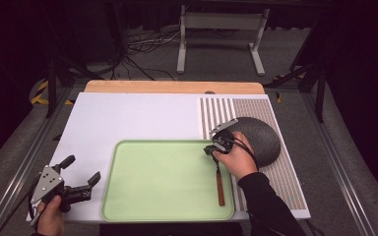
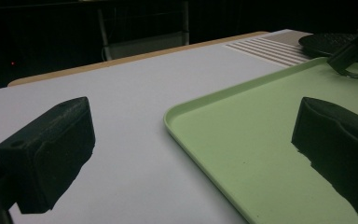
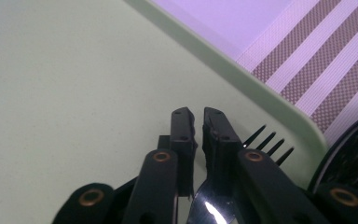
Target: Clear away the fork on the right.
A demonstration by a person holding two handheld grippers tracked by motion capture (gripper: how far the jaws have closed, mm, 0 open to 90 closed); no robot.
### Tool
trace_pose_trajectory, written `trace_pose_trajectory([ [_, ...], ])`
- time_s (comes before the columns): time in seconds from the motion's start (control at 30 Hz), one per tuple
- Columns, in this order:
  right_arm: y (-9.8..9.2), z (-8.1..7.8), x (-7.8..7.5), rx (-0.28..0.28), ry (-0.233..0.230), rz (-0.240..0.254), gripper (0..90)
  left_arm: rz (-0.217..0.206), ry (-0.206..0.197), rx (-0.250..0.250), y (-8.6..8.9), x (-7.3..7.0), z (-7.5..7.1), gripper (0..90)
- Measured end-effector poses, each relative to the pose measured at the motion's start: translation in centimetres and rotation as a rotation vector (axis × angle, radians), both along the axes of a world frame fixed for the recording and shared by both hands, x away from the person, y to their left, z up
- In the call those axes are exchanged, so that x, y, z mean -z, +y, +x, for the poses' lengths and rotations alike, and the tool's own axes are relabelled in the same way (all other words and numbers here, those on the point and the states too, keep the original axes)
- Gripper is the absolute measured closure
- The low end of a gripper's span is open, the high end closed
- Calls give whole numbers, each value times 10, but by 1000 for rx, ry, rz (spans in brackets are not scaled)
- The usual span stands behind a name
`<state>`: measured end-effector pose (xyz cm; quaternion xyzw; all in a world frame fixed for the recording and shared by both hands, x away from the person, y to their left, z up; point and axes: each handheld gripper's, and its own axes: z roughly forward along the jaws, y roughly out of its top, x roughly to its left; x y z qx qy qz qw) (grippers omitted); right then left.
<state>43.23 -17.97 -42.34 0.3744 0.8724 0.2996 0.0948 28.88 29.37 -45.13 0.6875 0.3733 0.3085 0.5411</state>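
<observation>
High view: your right gripper (image 1: 211, 147) sits over the right edge of the green tray (image 1: 128, 196), near its far right corner. A fork (image 1: 219, 182) with a brown wooden handle lies along the tray's right side, handle toward you, head under the gripper.

Right gripper view: your jaws stand almost together, a thin gap between them, tips down on the tray floor. The fork's four tines (image 3: 265, 140) poke out just right of the right jaw, and its shiny neck shows below between the jaws. Whether the jaws actually pinch the fork, I cannot tell.

A dark woven round mat (image 1: 258, 137) lies just right of your hand, on the striped placemat (image 1: 285, 182), which covers the right part of the white desk (image 1: 128, 118).

Your left gripper (image 1: 81, 182) is at the near left corner of the desk, just beside the tray's left rim. Left gripper view: jaws wide apart, nothing between them, one over the desk, one over the tray.
</observation>
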Motion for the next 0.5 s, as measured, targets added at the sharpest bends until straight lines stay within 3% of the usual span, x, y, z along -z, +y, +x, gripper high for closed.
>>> trace_pose_trajectory([
  [0.1, 1, -3, -8, -10, -18, 38, 672, 0, 0, 0, 0, 0, 0, 1],
  [0.27, 1, -8, -18, -60, -86, 114, 354, 0, 0, 0, 0, 0, 0, 1],
  [0.3, 1, -8, -18, -60, -86, 114, 354, 0, 0, 0, 0, 0, 0, 1],
  [0.33, 0, -10, -22, -81, -112, 137, 278, 2, 2, -1, -1, 0, 0, 1],
  [0.5, -4, -16, -31, -107, -156, 161, 213, 2, 3, -1, 0, 0, 0, 1],
])
